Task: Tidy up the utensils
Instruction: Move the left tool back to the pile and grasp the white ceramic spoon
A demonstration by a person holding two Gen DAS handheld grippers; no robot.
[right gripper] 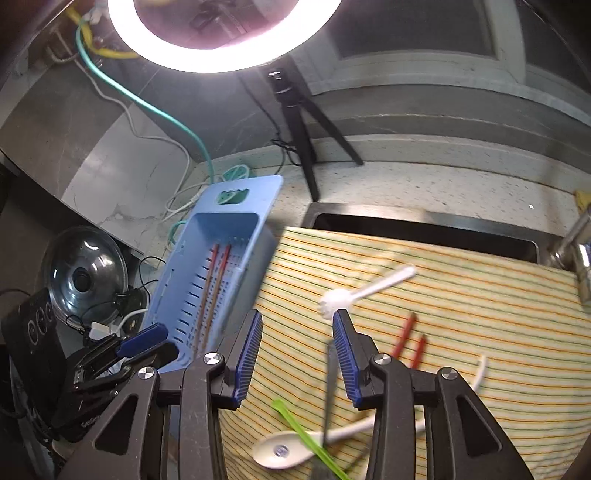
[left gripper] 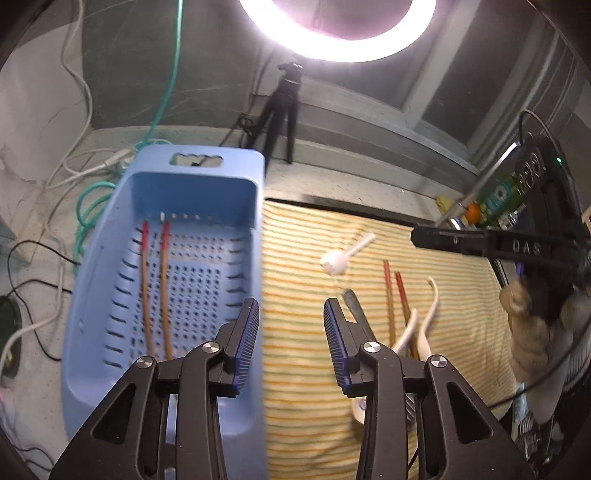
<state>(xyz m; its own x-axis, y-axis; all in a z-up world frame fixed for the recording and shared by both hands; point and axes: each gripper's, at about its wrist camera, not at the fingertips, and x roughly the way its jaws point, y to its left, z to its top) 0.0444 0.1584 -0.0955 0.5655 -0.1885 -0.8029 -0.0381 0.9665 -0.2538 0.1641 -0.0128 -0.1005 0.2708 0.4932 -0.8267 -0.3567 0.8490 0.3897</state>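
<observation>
A blue perforated basket (left gripper: 110, 280) (right gripper: 184, 236) stands left of a striped cloth (left gripper: 303, 258) (right gripper: 461, 295) and holds two red-tipped chopsticks (left gripper: 162, 288) (right gripper: 216, 288). On the cloth lie a white plastic fork (left gripper: 338, 258) (right gripper: 354, 293), two more chopsticks (left gripper: 397, 295) (right gripper: 406, 332), a white spoon (right gripper: 291, 445), a green utensil (right gripper: 306, 439), a dark metal utensil (left gripper: 354, 306) (right gripper: 327, 391) and another white utensil (left gripper: 432, 310) (right gripper: 480, 373). My left gripper (left gripper: 291, 314) is open and empty over the basket's right edge. My right gripper (right gripper: 297, 325) is open and empty above the cloth.
A ring light (left gripper: 340, 33) (right gripper: 221, 40) on a black tripod (left gripper: 280, 118) (right gripper: 299, 129) stands at the back. Cables (left gripper: 92, 177) lie left of the basket. A pot lid (right gripper: 88, 273) sits at far left. A sink edge (right gripper: 424, 225) and tap (right gripper: 576, 251) lie behind the cloth.
</observation>
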